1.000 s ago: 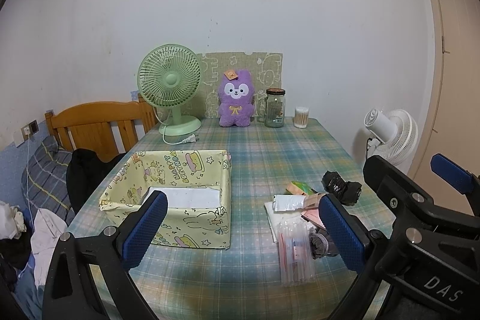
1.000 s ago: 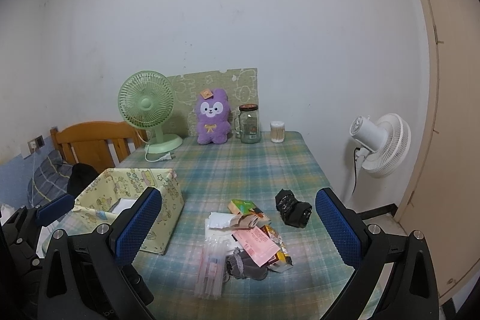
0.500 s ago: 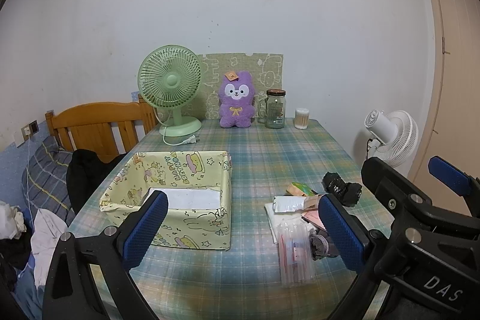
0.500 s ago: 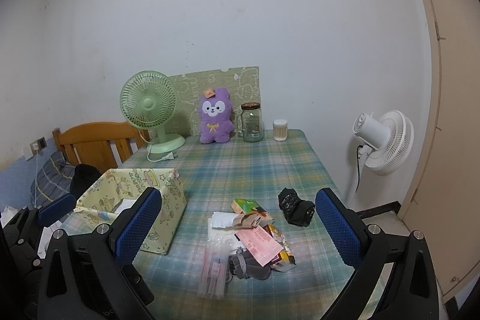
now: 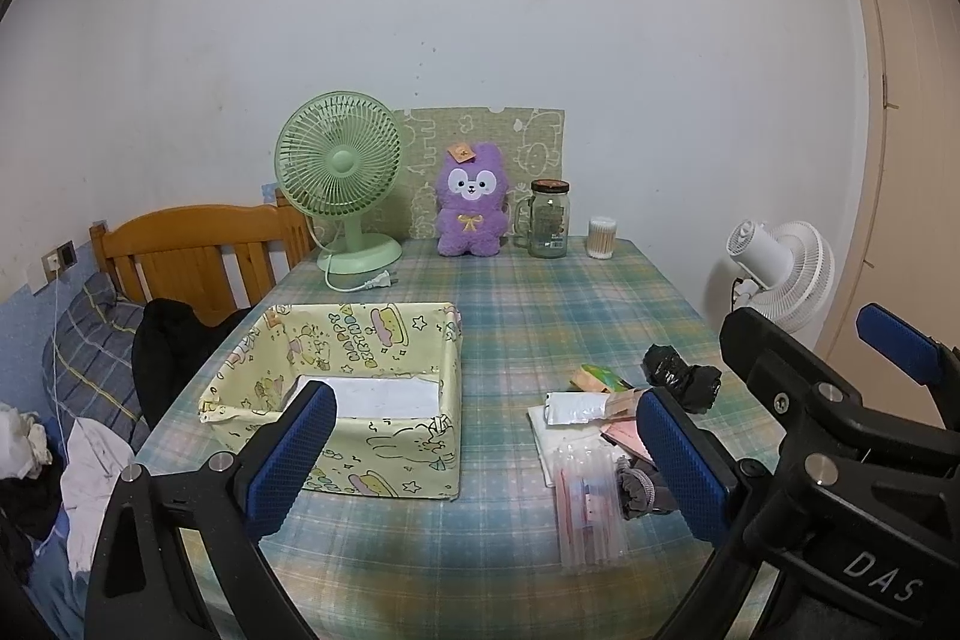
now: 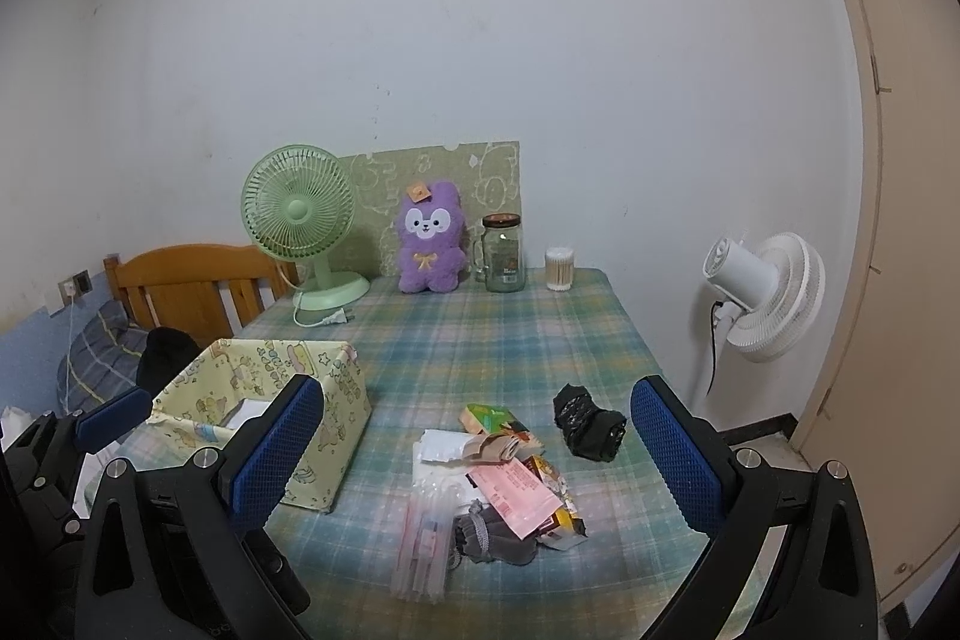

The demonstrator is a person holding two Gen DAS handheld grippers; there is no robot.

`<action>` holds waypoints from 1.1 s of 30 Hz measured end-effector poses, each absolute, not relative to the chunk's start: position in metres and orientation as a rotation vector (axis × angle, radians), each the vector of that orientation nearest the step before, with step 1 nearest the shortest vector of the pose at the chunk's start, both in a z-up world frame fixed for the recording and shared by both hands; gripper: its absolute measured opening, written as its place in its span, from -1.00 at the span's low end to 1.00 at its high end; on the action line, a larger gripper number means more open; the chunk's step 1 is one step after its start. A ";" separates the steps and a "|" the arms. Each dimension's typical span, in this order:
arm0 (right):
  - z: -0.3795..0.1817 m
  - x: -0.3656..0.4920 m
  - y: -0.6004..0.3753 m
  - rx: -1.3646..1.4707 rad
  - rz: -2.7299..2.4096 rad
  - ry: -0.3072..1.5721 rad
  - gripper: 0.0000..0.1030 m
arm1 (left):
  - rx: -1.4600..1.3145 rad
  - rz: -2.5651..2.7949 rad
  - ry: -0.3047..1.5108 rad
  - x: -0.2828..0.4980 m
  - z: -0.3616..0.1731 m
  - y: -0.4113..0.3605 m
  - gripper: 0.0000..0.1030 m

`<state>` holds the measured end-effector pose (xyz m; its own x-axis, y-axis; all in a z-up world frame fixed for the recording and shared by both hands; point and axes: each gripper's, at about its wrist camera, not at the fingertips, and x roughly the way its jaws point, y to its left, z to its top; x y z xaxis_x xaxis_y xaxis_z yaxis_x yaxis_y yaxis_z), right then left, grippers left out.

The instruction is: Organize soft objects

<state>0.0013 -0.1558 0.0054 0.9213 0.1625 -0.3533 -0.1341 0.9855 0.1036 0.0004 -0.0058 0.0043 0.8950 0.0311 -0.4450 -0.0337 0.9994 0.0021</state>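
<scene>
Both the left claw and the right claw hang wide open and hold nothing above the near edge of the bench, where the yellow box on the left holds a white sheet, and the black sock and grey sock lie in the pile on the right, with bare cloth behind up to the purple toy.

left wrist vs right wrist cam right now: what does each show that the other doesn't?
Left wrist only: the white sheet on the floor of the yellow fabric box, seen from above, and the right gripper at its right edge.

Right wrist only: the pile unobstructed, with the grey gloves, and the left gripper at its left edge.

Both: plaid table, green fan, purple plush, glass jar, black bundle, white fan. Both grippers are open and hold nothing.
</scene>
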 end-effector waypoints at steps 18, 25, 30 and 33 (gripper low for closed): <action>0.007 0.001 -0.157 0.065 0.137 0.354 0.99 | -0.009 0.016 0.457 0.001 0.005 -0.009 0.97; 0.002 0.006 -0.160 0.070 0.137 0.359 0.99 | -0.019 0.009 0.470 0.009 0.000 -0.012 0.97; -0.008 0.015 -0.162 0.074 0.144 0.380 0.99 | -0.018 0.001 0.491 0.016 -0.009 -0.016 0.93; -0.017 0.018 -0.164 0.076 0.158 0.393 0.99 | -0.016 -0.007 0.497 0.018 -0.016 -0.020 0.92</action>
